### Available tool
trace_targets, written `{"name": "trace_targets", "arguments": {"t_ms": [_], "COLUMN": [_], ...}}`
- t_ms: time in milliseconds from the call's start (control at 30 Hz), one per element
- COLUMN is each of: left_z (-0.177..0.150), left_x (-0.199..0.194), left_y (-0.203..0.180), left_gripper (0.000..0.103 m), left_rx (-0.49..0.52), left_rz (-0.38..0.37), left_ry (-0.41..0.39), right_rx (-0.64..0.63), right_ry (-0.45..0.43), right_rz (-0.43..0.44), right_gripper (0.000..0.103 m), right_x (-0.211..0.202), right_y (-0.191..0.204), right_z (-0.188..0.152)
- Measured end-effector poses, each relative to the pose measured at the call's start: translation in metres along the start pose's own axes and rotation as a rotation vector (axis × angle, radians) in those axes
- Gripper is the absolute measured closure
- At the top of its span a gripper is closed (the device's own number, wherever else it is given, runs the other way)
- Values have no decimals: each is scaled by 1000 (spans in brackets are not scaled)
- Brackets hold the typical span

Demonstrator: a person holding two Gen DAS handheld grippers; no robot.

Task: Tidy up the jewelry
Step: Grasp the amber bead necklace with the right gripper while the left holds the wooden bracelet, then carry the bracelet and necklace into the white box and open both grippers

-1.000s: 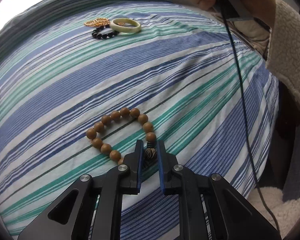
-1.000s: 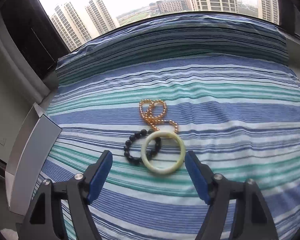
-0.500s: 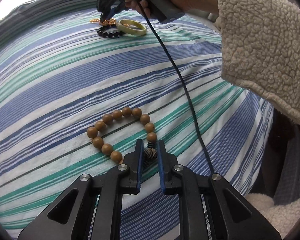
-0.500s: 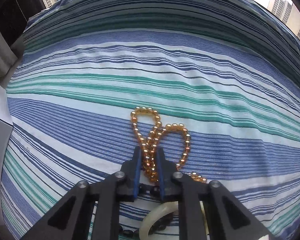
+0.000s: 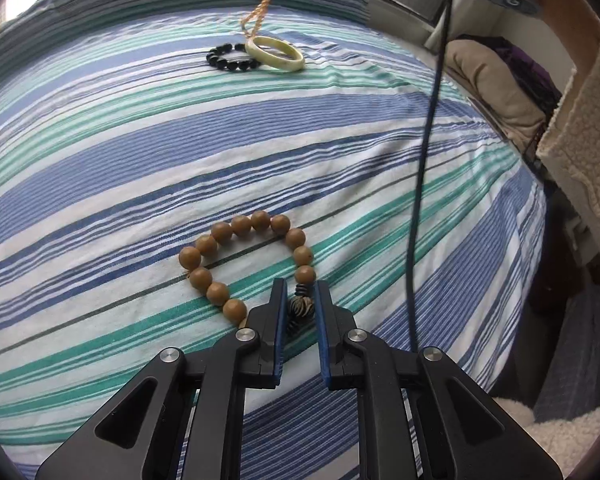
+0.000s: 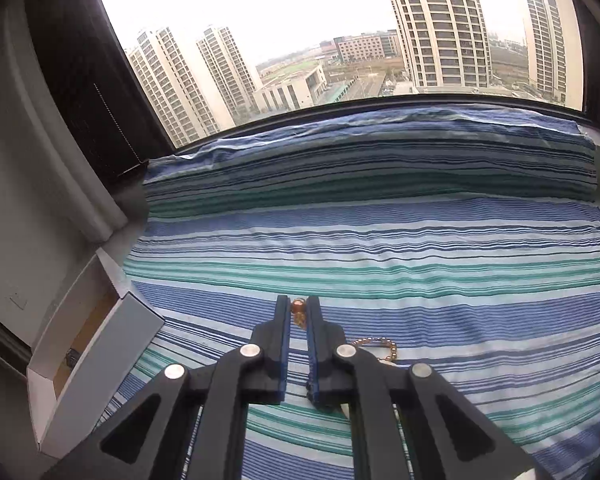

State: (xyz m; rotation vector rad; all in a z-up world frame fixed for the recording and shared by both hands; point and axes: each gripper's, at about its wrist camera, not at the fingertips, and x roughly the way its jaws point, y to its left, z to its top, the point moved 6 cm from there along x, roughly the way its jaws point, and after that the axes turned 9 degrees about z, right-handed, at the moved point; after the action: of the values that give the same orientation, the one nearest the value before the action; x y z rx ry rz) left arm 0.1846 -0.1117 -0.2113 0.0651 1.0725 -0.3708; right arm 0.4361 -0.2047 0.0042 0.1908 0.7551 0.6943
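Note:
My left gripper [image 5: 300, 294] is shut on the striped end bead of a brown wooden bead bracelet [image 5: 242, 254] that lies on the striped bedspread [image 5: 140, 152]. My right gripper [image 6: 299, 312] is shut on a gold bead necklace [image 6: 299, 311] and holds it up off the bed; its chain hangs down in the left wrist view [image 5: 262, 4], and a loop shows below the right fingers [image 6: 376, 344]. A pale jade bangle [image 5: 275, 53] and a black bead bracelet [image 5: 228, 58] lie together at the far side of the bed.
An open white box [image 6: 84, 364] stands at the bed's left edge. A window with tower blocks [image 6: 340, 40] is behind the bed. A black cable [image 5: 424, 160] hangs across the right of the left wrist view, near a fleece sleeve [image 5: 588, 128].
My right gripper has lifted the gold necklace off the bed, away from the bangle and black bracelet. My left gripper stays shut on the wooden bracelet's end bead.

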Motion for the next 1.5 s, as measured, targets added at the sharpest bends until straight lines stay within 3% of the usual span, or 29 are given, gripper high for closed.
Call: {"name": "trace_targets", "arguments": {"t_ms": [233,467,733,1033,1367,1500], "left_z": [-4,-6,-1,16,15,10], "left_x": [-4,-19,-68,-134,-209,-259], "left_y": [5,18,43,76,125,162], "left_gripper": [91,92,92,92,92,92], "left_rx": [-24,-80,-189,-319,-407,-453], "left_rz": [12,28,16,-22,23,70], "left_ry": [9,-8,-78,-161,-238,-296], "right_rx": [-64,-98,-59,-51,-129,-167], "right_ry": [-111,-92,-67,-65,-56,-34], "right_rz": [70,105,156,159,217,270], "right_gripper": [95,95,95,95,95,95], "right_x": [-100,-144,-148,-149,-136,-121], "right_y": [47,76,88,90,150,189], "right_z": [-15,-53,-95,-103,-91,-79]}}
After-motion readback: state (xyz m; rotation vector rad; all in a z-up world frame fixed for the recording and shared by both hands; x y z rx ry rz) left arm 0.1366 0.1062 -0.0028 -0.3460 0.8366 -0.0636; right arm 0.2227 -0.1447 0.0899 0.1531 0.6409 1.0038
